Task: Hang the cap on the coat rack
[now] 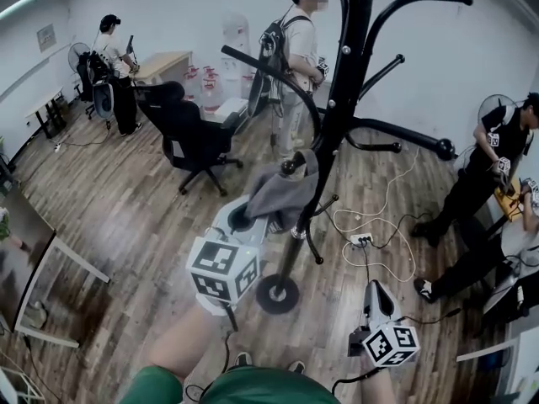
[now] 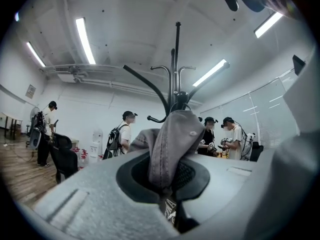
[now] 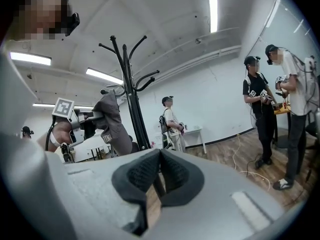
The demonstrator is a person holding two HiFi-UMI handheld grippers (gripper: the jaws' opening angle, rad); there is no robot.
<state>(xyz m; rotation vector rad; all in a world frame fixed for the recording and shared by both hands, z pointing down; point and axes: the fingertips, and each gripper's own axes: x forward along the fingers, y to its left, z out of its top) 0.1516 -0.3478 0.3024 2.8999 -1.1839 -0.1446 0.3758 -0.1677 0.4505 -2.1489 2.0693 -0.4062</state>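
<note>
Wood-floored room, coat rack [image 1: 337,116] upright. Left tool [image 2: 167,194] is clamped on the cap [image 2: 172,144], which droops. I judge it light and soft; an edge grip suffices. Right tool [image 3: 157,184] closed, empty.

One cap [image 1: 282,190], one coat rack [image 1: 340,99], two tools [image 1: 250,217] [image 1: 376,291].

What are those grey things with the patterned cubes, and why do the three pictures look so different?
They are grippers, tongs with two jaws, one in each of a person's hands. One picture comes from a camera on the person's head, looking down; the other two from cameras riding on the grippers. The left gripper pinches a grey cap close to the black coat rack. The right gripper is shut and holds nothing. The rack stands on a wooden floor.
</note>
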